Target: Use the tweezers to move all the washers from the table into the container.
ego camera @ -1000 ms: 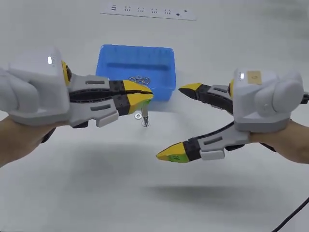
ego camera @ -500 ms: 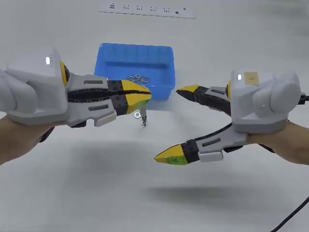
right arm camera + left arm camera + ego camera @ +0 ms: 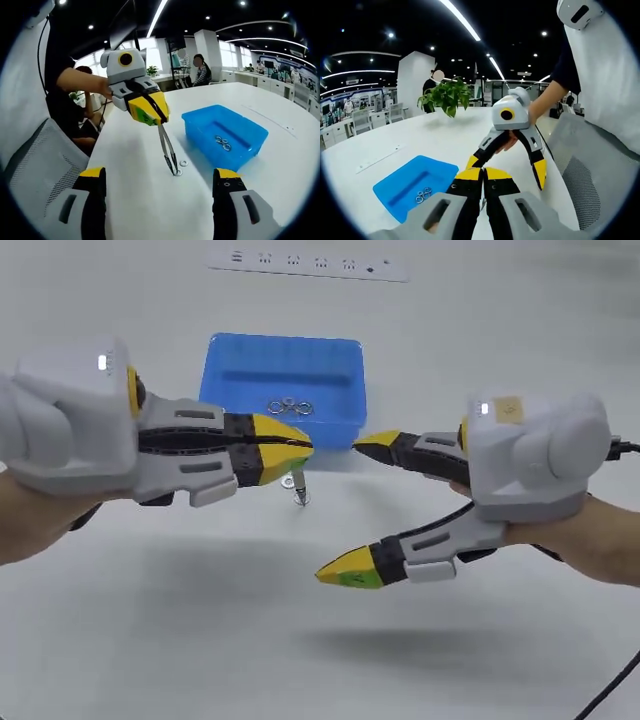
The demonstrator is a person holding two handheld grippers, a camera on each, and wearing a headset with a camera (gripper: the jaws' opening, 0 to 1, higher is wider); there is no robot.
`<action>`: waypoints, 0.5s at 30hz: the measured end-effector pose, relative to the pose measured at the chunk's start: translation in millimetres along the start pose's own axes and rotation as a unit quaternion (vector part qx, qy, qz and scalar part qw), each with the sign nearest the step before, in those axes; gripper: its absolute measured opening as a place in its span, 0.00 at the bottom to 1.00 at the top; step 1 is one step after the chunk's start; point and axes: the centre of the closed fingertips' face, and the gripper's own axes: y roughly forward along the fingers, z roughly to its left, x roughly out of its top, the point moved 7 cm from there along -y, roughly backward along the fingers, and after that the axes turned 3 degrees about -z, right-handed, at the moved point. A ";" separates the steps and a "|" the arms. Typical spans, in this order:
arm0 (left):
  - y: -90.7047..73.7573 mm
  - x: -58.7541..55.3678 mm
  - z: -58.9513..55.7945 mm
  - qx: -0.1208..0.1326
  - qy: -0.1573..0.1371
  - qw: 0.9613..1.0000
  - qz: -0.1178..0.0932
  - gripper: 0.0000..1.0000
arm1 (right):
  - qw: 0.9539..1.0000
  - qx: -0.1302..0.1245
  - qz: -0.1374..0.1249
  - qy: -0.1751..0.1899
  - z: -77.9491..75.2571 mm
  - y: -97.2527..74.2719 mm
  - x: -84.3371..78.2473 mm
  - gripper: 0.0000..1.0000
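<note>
washer (image 3: 178, 173) — at tweezers (image 3: 167, 145), below left claw (image 3: 152, 117)

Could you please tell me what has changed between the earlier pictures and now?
The right tool, jaws wide open, has drifted a little left and lower in the head view, nearer the left tool. The rest is unchanged: the left tool stays shut on the tweezers, whose tips point down beside a washer on the table, and several washers lie in the blue container.
</note>
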 end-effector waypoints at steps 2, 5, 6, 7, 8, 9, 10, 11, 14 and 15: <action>-1.3 -0.6 0.5 0.001 -0.002 1.000 0.003 0.04 | 1.000 0.007 0.002 -0.001 -0.9 5.4 3.1 0.84; -1.0 -0.1 -1.2 -0.004 0.001 1.000 0.011 0.04 | 1.000 0.020 -0.005 0.004 -1.0 11.8 10.4 0.72; -0.4 0.3 -1.3 -0.005 0.003 1.000 0.013 0.04 | 1.000 0.021 -0.006 0.004 -1.5 13.8 12.0 0.69; 0.4 0.9 -1.4 -0.006 0.004 1.000 0.016 0.04 | 1.000 0.026 -0.005 0.001 -2.0 16.7 13.7 0.66; 0.8 1.2 -1.4 -0.008 0.006 1.000 0.018 0.04 | 1.000 0.029 -0.004 -0.003 -2.3 18.6 14.6 0.62; 1.2 1.5 -1.5 -0.009 0.007 1.000 0.020 0.04 | 1.000 0.030 -0.002 -0.005 -2.9 20.5 15.4 0.60; 1.7 1.7 -1.2 -0.010 0.008 1.000 0.022 0.04 | 0.999 0.033 -0.001 -0.010 -3.7 23.2 16.3 0.58; 1.9 1.8 -1.1 -0.011 0.008 1.000 0.023 0.04 | 0.999 0.035 0.002 -0.013 -4.2 24.9 16.4 0.55; 2.2 1.9 -1.1 -0.014 0.008 1.000 0.026 0.04 | 0.999 0.034 0.025 -0.034 -10.6 30.2 12.9 0.44; 2.2 1.9 -1.0 -0.014 0.008 1.000 0.026 0.04 | 0.998 0.035 0.029 -0.035 -11.9 31.2 11.9 0.40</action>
